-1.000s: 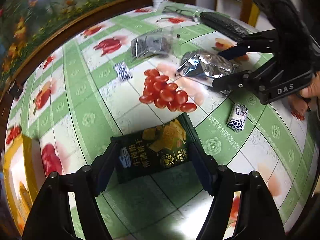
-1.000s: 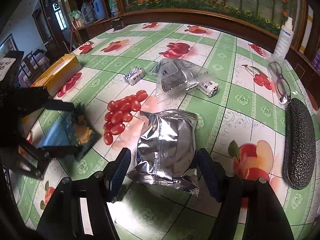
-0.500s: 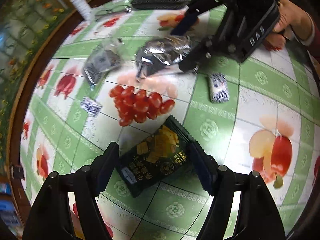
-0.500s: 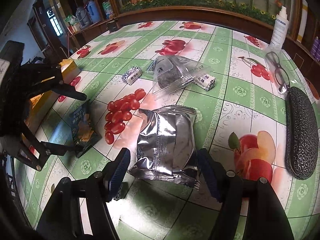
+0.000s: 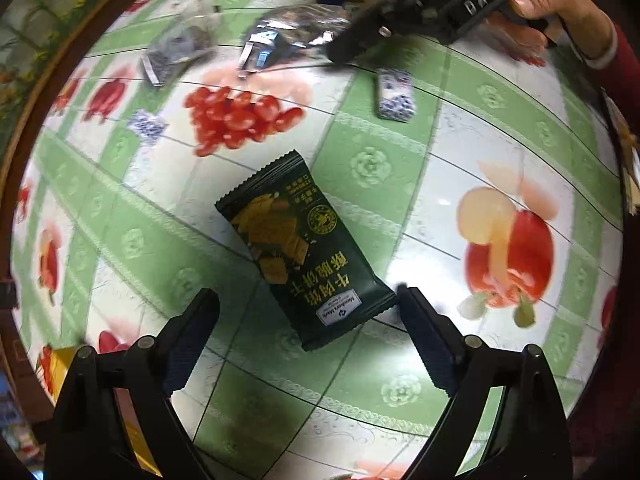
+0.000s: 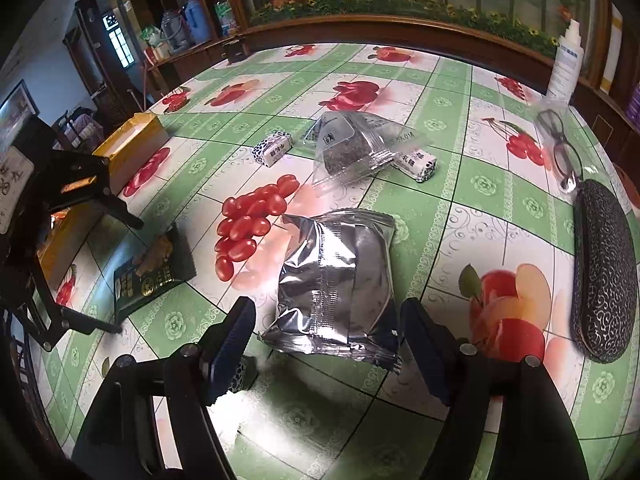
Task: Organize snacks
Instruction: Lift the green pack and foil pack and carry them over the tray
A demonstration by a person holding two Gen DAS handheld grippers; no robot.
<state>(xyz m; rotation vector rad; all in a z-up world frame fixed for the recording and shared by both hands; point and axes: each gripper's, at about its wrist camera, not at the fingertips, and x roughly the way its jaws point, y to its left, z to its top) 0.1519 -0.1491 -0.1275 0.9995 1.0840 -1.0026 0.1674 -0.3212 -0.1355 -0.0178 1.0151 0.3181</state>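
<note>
A dark green cracker packet point(image 5: 304, 252) lies flat on the fruit-print tablecloth, its near end between the open fingers of my left gripper point(image 5: 308, 312); it also shows in the right wrist view point(image 6: 154, 268). A silver foil snack bag point(image 6: 336, 284) lies between the open fingers of my right gripper point(image 6: 328, 328); it also shows in the left wrist view point(image 5: 296, 36). A clear bag of dark snacks point(image 6: 356, 148) lies beyond it. Small blue-and-white wrapped candies point(image 6: 274, 152) point(image 6: 420, 162) point(image 5: 394, 96) are scattered around.
A yellow box point(image 6: 132, 148) stands at the table's left edge. A black glasses case point(image 6: 604, 280), a pair of glasses point(image 6: 560, 148) and a white bottle point(image 6: 566, 64) are at the right. A wooden ledge point(image 6: 400, 28) runs behind the table.
My left gripper has turned and risen over the green packet, so the packet now lies at an angle between its fingers. The right gripper has stayed around the silver bag.
</note>
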